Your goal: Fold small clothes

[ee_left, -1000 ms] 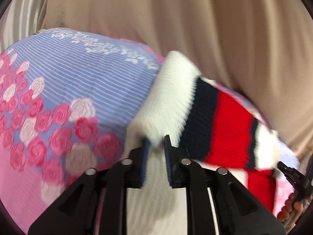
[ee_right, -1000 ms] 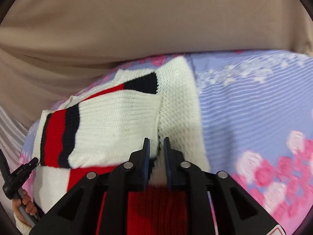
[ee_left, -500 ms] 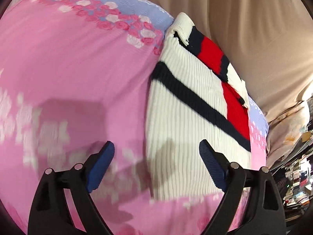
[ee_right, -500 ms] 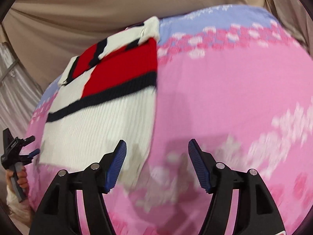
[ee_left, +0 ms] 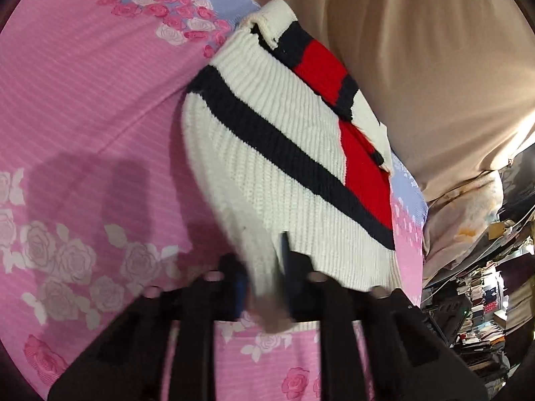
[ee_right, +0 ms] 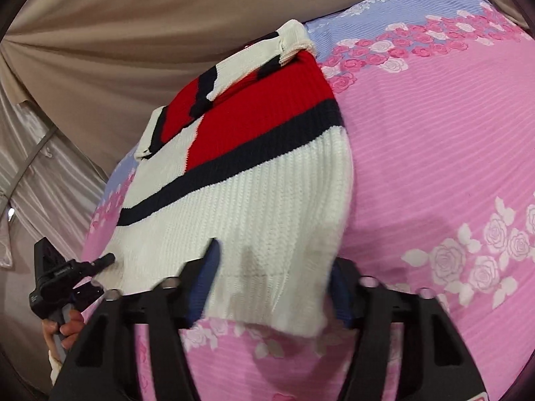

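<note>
Item: small knitted sweater [ee_left: 277, 153], white rib with a navy stripe and red block, lying on a bed under a pink-and-lilac rose-print sheet [ee_left: 100, 107], its collar end toward the far lilac edge of the bed and its white hem toward the near edge, sleeves looking already folded in across the top. Left tool [ee_left: 262, 279]: fingers nearly together and pinching the left corner of the hem, white knit bunching between the blue pads; motion blur is softening the contact, but the cloth is clearly sitting in the gap. Right tool [ee_right: 272, 277]: fingers apart, straddling the right corner of the hem, one pad lying over the knit and the other beside its outer edge; whether it is gripping anything yet I cannot tell, and it reads as not closed. Judged step: taking both hem corners to carry the bottom up toward the collar. Risks: the two corners are being held unevenly, so lifting now would be dragging the left side alone and skewing the fold; the loose rib knit is stretching and may be slipping out of a shallow pinch; a pad biting too deep may be catching the sheet along with the hem; the tucked sleeves may be sliding out if the body is pulled toward the near edge.
</note>
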The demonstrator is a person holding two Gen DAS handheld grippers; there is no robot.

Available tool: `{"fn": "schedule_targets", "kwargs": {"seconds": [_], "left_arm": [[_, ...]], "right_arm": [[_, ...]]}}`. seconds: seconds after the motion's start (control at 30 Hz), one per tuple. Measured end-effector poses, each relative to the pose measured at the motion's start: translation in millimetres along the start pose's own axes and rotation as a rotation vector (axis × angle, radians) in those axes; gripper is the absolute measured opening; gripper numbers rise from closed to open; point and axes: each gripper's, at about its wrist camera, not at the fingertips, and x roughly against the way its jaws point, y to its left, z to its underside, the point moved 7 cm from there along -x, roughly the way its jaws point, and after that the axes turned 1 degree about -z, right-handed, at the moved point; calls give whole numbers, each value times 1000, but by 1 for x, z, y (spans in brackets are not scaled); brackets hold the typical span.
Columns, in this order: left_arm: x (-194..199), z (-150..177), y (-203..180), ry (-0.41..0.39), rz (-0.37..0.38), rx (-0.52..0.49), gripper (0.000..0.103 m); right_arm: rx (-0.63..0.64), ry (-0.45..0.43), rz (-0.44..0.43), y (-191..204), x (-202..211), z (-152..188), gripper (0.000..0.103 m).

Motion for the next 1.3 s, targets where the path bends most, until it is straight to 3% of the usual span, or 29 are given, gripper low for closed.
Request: {"fn": "schedule_targets", "kwargs": {"seconds": [0.03, 0.23, 0.4, 0.5, 0.57, 0.67, 0.77, 0.83, 0.93, 1.0, 1.13, 1.23, 1.3], "left_arm": [[6, -1, -2, -12, 9, -3, 7], [68, 7, -25, -130, -4, -120, 5], [116, 52, -40, -117, 8, -257, 5], [150, 89, -48, -99, 49, -350, 5], [174, 112, -52, -107, 91, -389, 5], [210, 125, -59, -165, 167, -387, 5], [236, 111, -76, -239, 242, -371, 5], [240, 88, -88, -292, 240, -382, 6], [211, 30, -103, -310, 225, -379, 6], [174, -9, -107, -298, 162, -378, 6], [79, -88, -97, -261, -42, -351, 6], [5, -132, -70, -198, -133, -242, 6], [-31, -143, -54, -146, -165, -189, 6]], "right_arm": [[14, 0, 8, 1, 3, -1, 8], [67, -119, -10, 8, 62, -3, 7], [204, -103, 28, 11, 115, 30, 7], [353, -86, 36, 16, 154, 64, 7], [442, -99, -16, 25, 184, 86, 7], [493, -162, -159, 44, 225, 97, 7], [458, -294, -229, 52, 248, 68, 7], [393, -384, -271, 47, 247, 29, 7], [286, -424, -368, 39, 216, -37, 7], [236, -403, -347, 38, 177, -79, 7], [145, -318, -222, 27, 76, -147, 7], [54, -239, -117, 8, 5, -176, 7], [20, -190, -46, -4, -32, -181, 7]]}}
